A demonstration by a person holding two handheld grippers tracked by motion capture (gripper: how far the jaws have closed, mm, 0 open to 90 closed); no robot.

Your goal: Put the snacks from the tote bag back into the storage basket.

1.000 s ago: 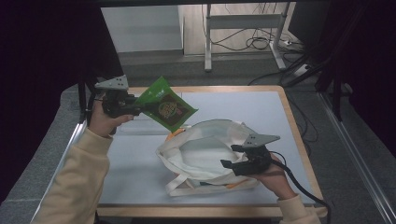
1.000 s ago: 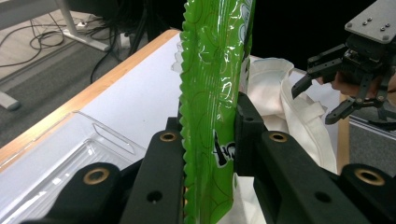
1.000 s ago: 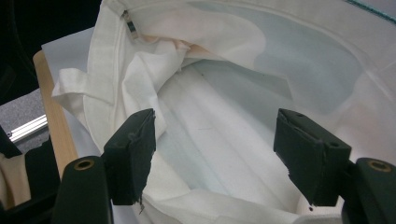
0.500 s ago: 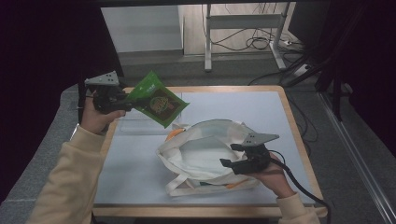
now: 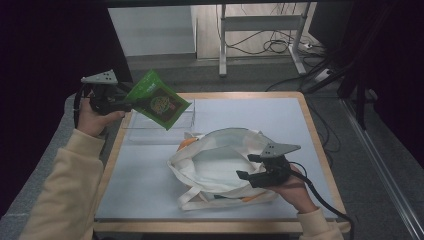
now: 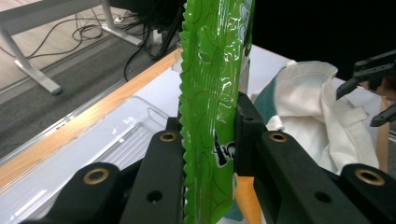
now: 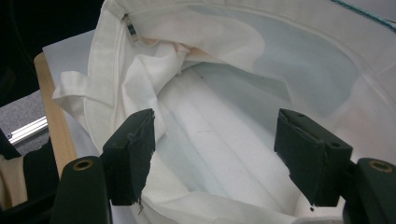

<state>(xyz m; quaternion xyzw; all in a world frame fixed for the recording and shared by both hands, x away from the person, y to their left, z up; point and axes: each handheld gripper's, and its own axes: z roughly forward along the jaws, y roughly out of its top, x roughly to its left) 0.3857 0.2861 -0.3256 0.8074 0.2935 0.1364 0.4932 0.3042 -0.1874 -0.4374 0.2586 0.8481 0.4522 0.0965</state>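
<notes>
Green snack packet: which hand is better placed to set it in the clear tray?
Left. The left gripper already clamps the green snack packet above the clear tray; the right gripper hangs open-jawed over the white tote bag.

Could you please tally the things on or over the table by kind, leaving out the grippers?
Green snack packet: 1
White cloth tote bag: 1
Clear plastic tray: 1
Total: 3
</notes>
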